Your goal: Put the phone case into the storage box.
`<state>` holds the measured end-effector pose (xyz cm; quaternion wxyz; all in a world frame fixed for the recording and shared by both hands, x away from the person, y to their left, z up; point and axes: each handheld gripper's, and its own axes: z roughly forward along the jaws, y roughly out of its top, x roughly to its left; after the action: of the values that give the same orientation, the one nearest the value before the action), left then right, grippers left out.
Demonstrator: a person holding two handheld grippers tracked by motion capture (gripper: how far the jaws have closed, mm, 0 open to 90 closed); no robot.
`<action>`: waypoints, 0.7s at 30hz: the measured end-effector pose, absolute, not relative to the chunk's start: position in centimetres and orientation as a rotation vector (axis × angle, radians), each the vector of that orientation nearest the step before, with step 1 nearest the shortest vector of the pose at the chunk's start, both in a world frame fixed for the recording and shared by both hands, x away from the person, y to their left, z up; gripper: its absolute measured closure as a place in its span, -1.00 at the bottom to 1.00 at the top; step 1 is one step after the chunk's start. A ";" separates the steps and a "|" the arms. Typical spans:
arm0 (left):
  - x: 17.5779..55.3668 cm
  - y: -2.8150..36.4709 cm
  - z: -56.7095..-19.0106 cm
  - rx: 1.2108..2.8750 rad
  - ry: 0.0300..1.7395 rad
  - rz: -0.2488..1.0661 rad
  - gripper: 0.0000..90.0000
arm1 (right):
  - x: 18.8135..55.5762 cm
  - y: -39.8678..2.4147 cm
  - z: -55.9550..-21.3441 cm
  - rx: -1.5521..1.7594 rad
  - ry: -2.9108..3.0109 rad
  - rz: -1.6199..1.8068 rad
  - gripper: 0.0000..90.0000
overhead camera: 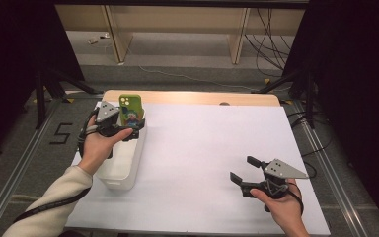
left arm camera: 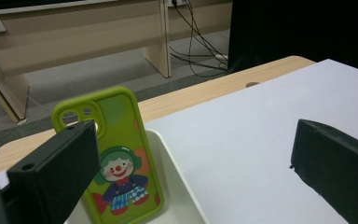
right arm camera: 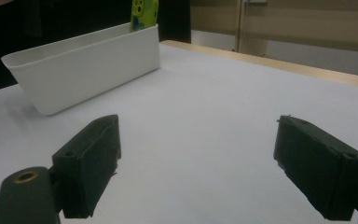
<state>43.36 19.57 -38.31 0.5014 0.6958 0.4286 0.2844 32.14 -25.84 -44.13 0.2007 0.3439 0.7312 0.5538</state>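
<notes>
A green phone case (overhead camera: 130,111) is standing upright in the far end of a white bin (overhead camera: 123,165); the left tool (overhead camera: 127,129), jaws wide, is hovering beside it; the right tool (overhead camera: 242,173) is gaping wide over the white surface (overhead camera: 202,148)

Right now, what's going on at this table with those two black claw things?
A person holds a gripper in each hand. The left gripper sits over the far end of a white bin, jaws open, beside a green phone case that stands upright inside the bin. The right gripper rests open over the white table, holding nothing.
</notes>
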 end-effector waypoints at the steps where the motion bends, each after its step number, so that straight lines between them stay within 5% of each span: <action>1: 43.3 19.6 -38.3 1.686 1.033 0.689 -0.99 | 32.1 -25.8 -44.1 0.961 2.043 1.548 -0.65; 21: 40.5 19.8 -38.4 1.688 0.963 0.659 -0.97 | 32.1 -25.8 -44.1 0.958 2.041 1.547 -0.65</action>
<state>40.46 19.84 -38.45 0.5181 0.7037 0.4012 0.2747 32.13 -25.81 -44.12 0.2023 0.3432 0.7309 0.5542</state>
